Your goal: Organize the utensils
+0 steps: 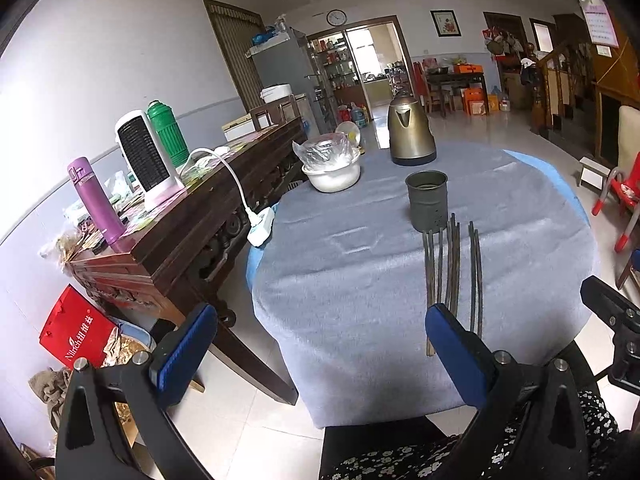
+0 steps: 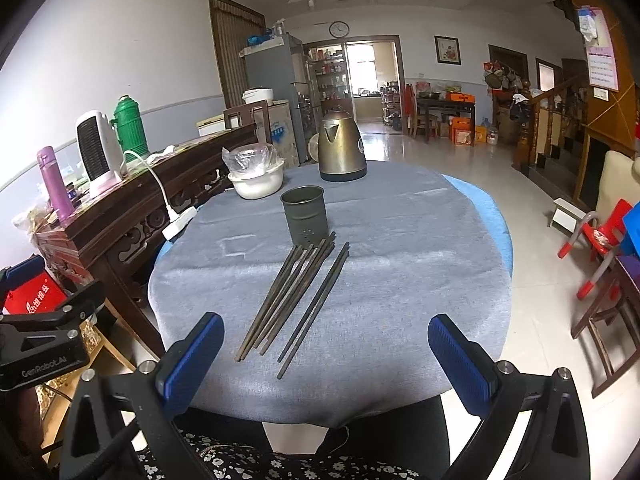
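I hold my left gripper [image 1: 320, 340] and my right gripper [image 2: 325, 346] above the near edge of the table [image 2: 400, 280], both with their blue pads spread wide and nothing between them. The chopsticks [image 2: 296, 296] lie loose on the grey cloth, a bunch and a separate pair just beside it, their far tips near the metal cup [image 2: 304, 216]. Behind the cup stand a kettle [image 2: 342, 146] and a white bowl [image 2: 258, 184].
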Motion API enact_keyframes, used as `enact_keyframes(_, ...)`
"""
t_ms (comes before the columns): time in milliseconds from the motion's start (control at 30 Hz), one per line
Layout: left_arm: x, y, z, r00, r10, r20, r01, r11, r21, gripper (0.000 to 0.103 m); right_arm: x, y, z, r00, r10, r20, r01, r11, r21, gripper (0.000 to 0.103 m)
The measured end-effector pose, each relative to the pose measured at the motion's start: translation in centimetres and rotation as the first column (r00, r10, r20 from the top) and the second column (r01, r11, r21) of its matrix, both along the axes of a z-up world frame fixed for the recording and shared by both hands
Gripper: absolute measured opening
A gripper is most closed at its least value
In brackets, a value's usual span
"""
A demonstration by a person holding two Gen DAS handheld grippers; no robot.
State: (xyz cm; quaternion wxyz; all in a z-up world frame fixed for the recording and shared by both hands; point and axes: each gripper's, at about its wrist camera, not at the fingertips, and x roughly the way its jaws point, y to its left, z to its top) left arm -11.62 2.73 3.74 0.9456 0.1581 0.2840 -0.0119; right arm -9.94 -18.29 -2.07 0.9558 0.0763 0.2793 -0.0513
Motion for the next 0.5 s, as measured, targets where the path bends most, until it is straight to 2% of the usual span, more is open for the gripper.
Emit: enact_keyframes(500, 0.04, 0.2, -0.43, 1.0, -0.003, -0.024, 0.003, 1.0, -0.004, 0.103, -0.1, 0.15, -0.28, 1.0, 0.008, -0.005, -0.008, 1.0, -0.003, 0.103)
